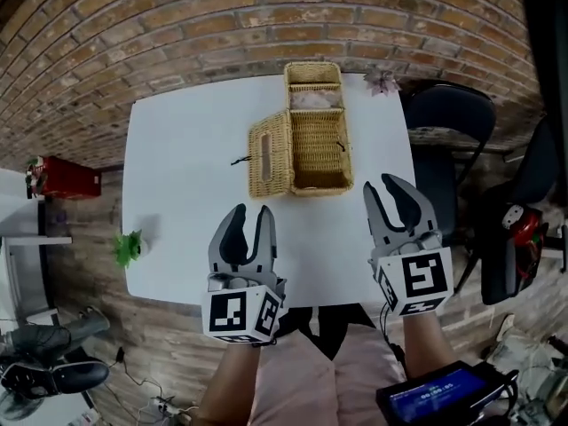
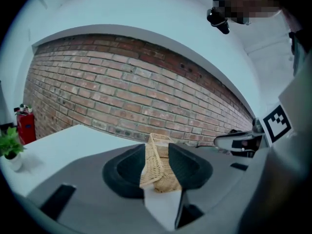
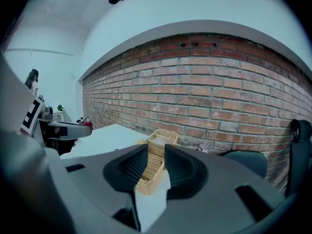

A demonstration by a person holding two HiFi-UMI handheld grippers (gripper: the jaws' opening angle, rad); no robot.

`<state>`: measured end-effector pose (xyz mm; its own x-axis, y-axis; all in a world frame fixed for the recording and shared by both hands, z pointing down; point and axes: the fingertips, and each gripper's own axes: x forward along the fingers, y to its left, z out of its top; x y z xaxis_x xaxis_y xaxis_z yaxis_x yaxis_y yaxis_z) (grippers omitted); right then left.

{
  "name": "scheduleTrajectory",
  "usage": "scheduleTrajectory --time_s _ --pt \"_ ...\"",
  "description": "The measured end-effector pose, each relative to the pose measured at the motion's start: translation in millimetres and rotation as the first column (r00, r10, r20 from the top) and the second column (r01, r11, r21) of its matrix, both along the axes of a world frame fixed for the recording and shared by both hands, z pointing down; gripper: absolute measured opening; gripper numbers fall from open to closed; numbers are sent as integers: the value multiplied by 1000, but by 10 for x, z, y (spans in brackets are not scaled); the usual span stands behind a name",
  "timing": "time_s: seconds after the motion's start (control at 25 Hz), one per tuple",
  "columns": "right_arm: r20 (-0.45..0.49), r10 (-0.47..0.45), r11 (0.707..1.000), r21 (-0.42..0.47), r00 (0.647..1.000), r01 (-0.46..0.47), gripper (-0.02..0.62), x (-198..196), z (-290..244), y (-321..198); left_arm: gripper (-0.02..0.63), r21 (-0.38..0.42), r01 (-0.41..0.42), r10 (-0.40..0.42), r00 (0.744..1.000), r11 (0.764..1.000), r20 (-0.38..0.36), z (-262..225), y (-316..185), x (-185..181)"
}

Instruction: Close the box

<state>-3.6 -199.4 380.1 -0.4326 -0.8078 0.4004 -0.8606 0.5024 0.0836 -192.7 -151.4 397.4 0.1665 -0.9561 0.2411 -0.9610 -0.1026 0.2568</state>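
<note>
A wicker box [image 1: 318, 149] stands open on the far middle of the white table [image 1: 177, 167]. One lid flap [image 1: 270, 156] stands up along its left side, and another [image 1: 312, 73] leans back at the far end. Something pale lies in the far compartment. My left gripper [image 1: 251, 216] hovers over the table's near part, short of the box's near-left corner, jaws apart and empty. My right gripper [image 1: 388, 185] is at the box's near right, also open and empty. Between the jaws, the box [image 2: 158, 172] is ahead of the left gripper [image 2: 158, 155], and the box [image 3: 155, 160] ahead of the right gripper [image 3: 156, 152].
A brick wall [image 1: 266, 16] runs behind the table. Dark chairs [image 1: 448, 118] stand at the right edge. A small green plant [image 1: 129, 248] is at the table's near-left corner, a red extinguisher [image 1: 62, 177] on the floor at left. A pinkish flower [image 1: 383, 82] lies at the far right corner.
</note>
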Motion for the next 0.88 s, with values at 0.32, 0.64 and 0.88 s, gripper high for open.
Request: scheduleTrajectory --time_s 0.32,0.64,0.88 --pt "-2 -21 999 -25 1000 21 110 -92 169 -144 158 -149 44 -97 923 988 -371 517 13 -9" --pt "-14 -38 999 -22 999 38 110 -137 139 -217 172 -266 82 -277 191 961 -942 827 -75 20" --pt "-21 -42 998 -39 999 41 110 -131 240 -334 198 -344 100 -343 -29 934 -939 1158 -145 18"
